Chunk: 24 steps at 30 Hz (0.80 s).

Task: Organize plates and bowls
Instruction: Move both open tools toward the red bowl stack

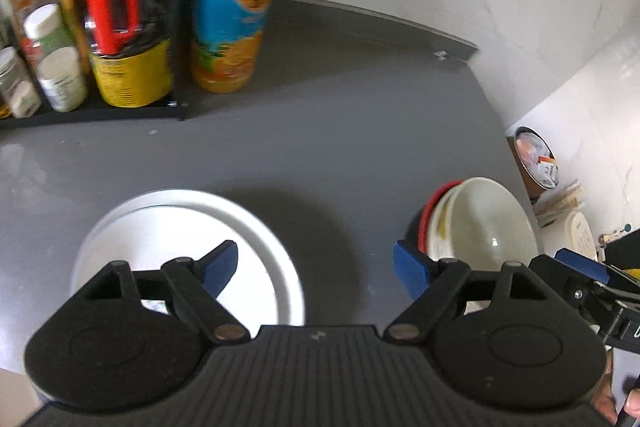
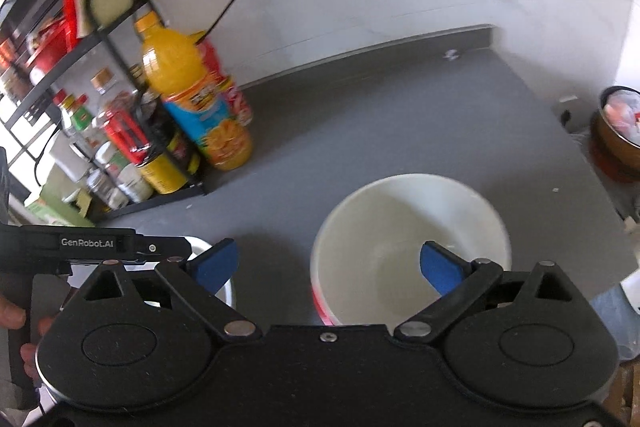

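Grey desk [image 1: 340, 131] meets a pale wall at the back; black rack [image 2: 100, 39] of bottles and an orange juice bottle [image 1: 232, 7] stand far left; the middle stretch lies bare. White plate [image 1: 256, 227] rests near left, stacked bowls [image 1: 480, 223] near right by the desk edge. Left gripper [image 1: 316, 267] spread wide, holding nothing; right gripper [image 2: 328, 263] likewise released, one finger over the top bowl [image 2: 400, 227].

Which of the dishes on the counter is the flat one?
The white plate, on the left under the left tool. The other dishes are deep bowls, nested in a stack on the right.
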Available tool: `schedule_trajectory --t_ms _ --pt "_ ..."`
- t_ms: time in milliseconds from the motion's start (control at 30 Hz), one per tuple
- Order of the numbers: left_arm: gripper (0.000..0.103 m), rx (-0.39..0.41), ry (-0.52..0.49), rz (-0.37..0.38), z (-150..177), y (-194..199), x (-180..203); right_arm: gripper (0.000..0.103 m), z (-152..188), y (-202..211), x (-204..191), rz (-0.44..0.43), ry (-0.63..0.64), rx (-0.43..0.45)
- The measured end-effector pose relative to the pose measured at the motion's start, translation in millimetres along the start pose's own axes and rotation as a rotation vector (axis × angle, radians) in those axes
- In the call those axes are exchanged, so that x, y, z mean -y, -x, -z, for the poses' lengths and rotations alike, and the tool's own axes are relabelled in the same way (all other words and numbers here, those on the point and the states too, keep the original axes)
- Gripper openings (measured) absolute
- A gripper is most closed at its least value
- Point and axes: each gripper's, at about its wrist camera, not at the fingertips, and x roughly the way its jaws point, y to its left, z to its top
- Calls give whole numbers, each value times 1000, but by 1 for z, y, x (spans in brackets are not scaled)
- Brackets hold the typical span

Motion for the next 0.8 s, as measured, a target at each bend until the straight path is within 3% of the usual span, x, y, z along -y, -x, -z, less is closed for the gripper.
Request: schedule_trajectory --t_ms 533,800 --pt "83 -54 -23 -9 0 -54 77 97 2 -8 88 64 -87 -58" --pt "79 -112 23 -27 6 -89 96 75 7 -37 121 35 -93 -152"
